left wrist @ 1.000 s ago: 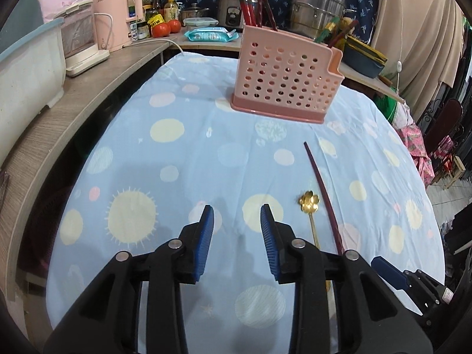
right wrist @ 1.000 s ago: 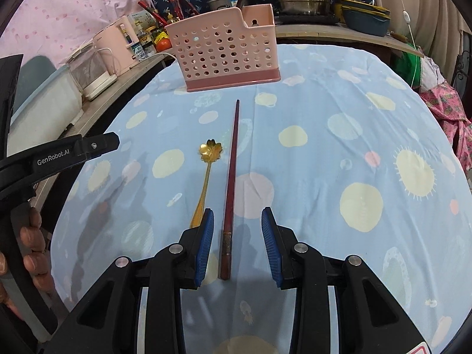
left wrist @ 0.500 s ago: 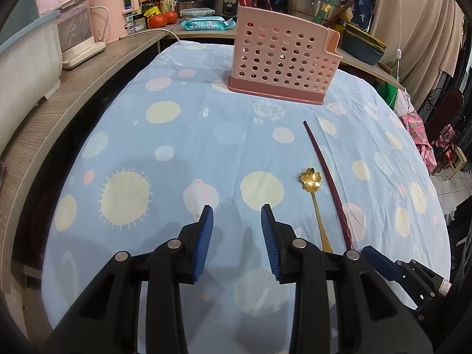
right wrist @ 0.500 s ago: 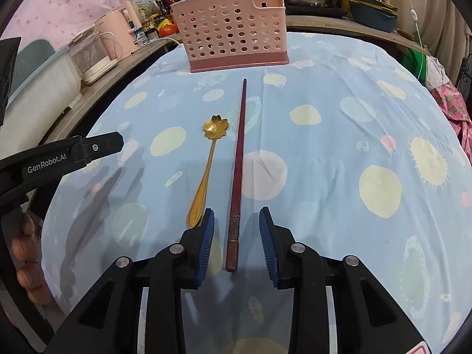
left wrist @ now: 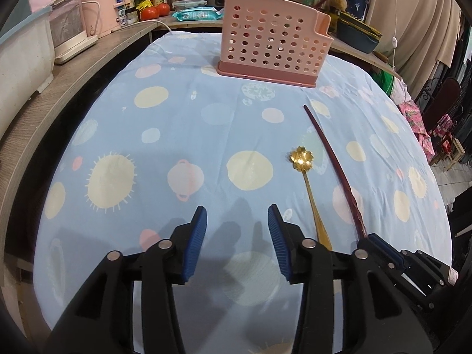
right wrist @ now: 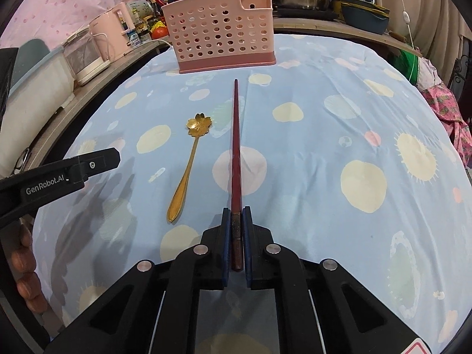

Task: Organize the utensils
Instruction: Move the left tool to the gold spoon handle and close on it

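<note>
Right gripper [right wrist: 236, 230] just clamped the chopstick [right wrist: 236, 147] at 6 o'clock, still flat on the surface [right wrist: 324, 147], pointing at the basket [right wrist: 221, 29] at 12. Left gripper [left wrist: 237, 230] is opening, empty. Lift's next, I'd guess.

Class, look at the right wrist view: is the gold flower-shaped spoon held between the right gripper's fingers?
No. The right gripper is shut on the dark red chopstick, while the gold spoon lies free on the tablecloth beside it.

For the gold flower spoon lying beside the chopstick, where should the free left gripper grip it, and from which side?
Probably the gold spoon at its widened handle end, from above, fingers straddling the handle. It lies flat on the tablecloth, handle nearest the opening, empty left gripper, apart from the chopstick.
</note>
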Tool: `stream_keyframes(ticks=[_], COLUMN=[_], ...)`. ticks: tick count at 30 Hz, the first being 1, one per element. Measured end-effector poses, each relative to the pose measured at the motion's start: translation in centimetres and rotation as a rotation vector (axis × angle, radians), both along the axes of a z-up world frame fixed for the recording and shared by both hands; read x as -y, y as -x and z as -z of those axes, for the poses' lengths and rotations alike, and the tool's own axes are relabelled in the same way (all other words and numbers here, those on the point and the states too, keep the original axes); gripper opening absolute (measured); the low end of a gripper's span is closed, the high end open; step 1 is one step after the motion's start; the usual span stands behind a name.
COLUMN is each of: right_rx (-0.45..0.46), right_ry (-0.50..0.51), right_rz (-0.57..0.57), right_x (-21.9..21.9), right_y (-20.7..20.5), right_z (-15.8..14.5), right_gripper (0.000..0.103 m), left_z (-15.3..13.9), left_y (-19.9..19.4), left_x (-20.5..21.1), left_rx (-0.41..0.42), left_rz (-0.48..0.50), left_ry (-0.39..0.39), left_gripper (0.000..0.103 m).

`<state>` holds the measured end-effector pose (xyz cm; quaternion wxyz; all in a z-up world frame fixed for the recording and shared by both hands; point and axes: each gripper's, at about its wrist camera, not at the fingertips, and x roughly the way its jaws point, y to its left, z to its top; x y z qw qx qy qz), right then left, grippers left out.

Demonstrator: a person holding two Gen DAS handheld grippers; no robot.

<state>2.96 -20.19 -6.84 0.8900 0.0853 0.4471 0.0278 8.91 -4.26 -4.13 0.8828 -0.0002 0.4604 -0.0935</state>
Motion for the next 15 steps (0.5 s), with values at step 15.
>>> stream_keyframes(ticks=[15], right_rx=[0.004], right_ry=[-0.061], right_rz=[0.067], right_x=[3.0], right_y=[1.1], right_z=[-0.2], right_gripper=[0.007], left_z=[1.4], left_y=[0.6], left_x=[5.4], left_rx=[-0.049], left_rz=[0.116], left_ry=[-0.008], left_gripper=[0.058])
